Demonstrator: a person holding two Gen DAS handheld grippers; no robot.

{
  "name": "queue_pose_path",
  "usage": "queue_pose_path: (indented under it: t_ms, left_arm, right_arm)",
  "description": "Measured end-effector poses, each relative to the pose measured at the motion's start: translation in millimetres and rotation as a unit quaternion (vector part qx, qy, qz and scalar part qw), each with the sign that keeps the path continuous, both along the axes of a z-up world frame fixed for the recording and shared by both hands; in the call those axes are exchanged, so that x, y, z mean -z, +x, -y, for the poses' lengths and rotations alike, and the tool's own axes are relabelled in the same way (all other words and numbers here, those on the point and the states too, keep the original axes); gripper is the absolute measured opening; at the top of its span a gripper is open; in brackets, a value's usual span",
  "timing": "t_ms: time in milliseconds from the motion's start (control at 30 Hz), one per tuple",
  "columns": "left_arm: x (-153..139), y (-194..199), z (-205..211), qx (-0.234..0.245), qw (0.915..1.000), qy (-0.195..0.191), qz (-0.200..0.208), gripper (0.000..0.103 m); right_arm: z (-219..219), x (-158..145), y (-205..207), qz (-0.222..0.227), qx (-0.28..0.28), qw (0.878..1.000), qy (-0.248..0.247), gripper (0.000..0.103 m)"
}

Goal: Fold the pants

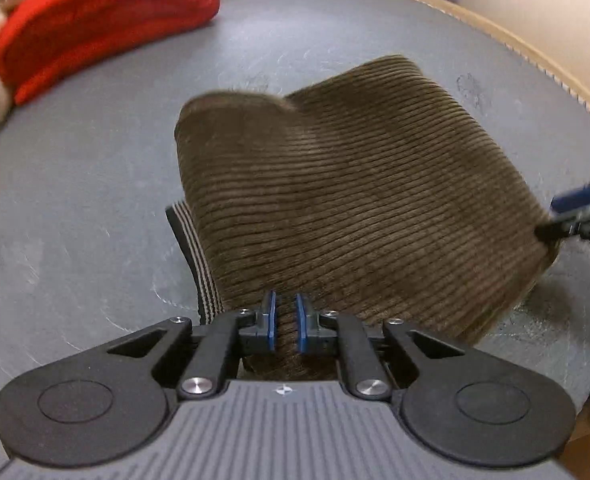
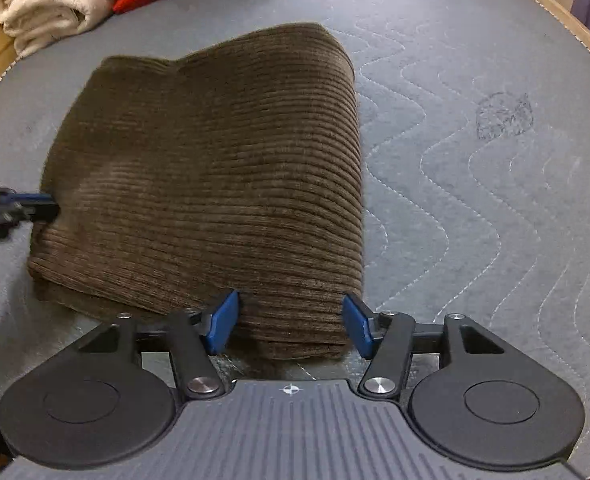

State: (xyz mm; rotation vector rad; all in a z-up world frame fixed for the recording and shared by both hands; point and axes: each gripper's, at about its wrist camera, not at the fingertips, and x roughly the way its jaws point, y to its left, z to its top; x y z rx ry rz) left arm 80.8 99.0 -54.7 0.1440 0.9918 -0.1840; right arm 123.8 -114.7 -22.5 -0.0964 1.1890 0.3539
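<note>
The brown corduroy pants (image 1: 343, 184) lie folded into a thick pad on the grey quilted mat (image 1: 75, 208); a striped waistband edge (image 1: 199, 252) peeks out below the fold. My left gripper (image 1: 286, 320) is shut on the near edge of the pants. In the right wrist view the pants (image 2: 215, 184) fill the middle. My right gripper (image 2: 291, 324) is open, its blue pads (image 2: 223, 320) standing either side of the near corner without pinching it. The left gripper's tip (image 2: 35, 206) shows at the pants' left edge.
A folded red garment (image 1: 95, 20) and a white towel (image 2: 47, 4) lie at the far left of the mat. The mat's wooden-coloured rim (image 1: 515, 40) curves along the far right. A faint printed mark (image 2: 503, 116) sits on the mat right of the pants.
</note>
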Motion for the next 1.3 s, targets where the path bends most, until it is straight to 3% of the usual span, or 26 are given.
queue_pose_path:
  t_ms: [67, 133, 233, 333, 400, 500, 600, 700, 767, 867, 933, 1300]
  left_arm:
    - [-14, -9, 1, -0.011, 0.9999, -0.006, 0.001, 0.030]
    - [-34, -16, -1, -0.020, 0.9993, -0.031, 0.007, 0.059]
    - [-72, -30, -2, -0.037, 0.9984, -0.032, 0.028, 0.090]
    - [-106, -44, -4, -0.073, 0.9956, -0.042, 0.041, 0.094]
    - [-128, -63, -7, -0.097, 0.9907, -0.062, 0.072, 0.103]
    - [-148, -103, -4, -0.125, 0.9765, -0.067, 0.162, 0.103]
    - [-129, -126, 1, -0.117, 0.9714, -0.099, 0.181, 0.103]
    - [-103, -107, 7, -0.124, 0.9844, -0.075, 0.100, 0.103]
    - [-98, -98, 2, -0.150, 0.9808, -0.084, 0.092, 0.103]
    - [-85, -81, -5, -0.168, 0.9815, -0.074, 0.054, 0.103]
    - [-76, -75, -10, -0.184, 0.9786, -0.089, 0.027, 0.103]
    - [-67, -67, 5, -0.186, 0.9785, -0.086, 0.020, 0.103]
  right_arm:
    - [7, -9, -4, 0.020, 0.009, 1.000, -0.005, 0.059]
    - [11, -20, -14, 0.046, 0.029, 0.998, -0.013, 0.059]
    - [14, -54, -28, 0.111, 0.046, 0.993, 0.002, 0.061]
    - [13, -94, -42, 0.180, 0.086, 0.980, 0.024, 0.072]
    - [15, -118, -57, 0.210, 0.110, 0.970, 0.051, 0.083]
    - [9, -143, -83, 0.236, 0.103, 0.965, 0.059, 0.091]
    - [1, -144, -108, 0.260, 0.066, 0.962, 0.048, 0.096]
    - [-1, -120, -120, 0.251, 0.057, 0.966, 0.011, 0.095]
    - [-4, -107, -114, 0.206, 0.082, 0.975, -0.027, 0.093]
    - [-1, -97, -99, 0.171, 0.109, 0.979, 0.000, 0.093]
    - [-2, -93, -91, 0.166, 0.115, 0.979, -0.001, 0.093]
    - [-24, -86, -95, 0.144, 0.106, 0.984, -0.017, 0.093]
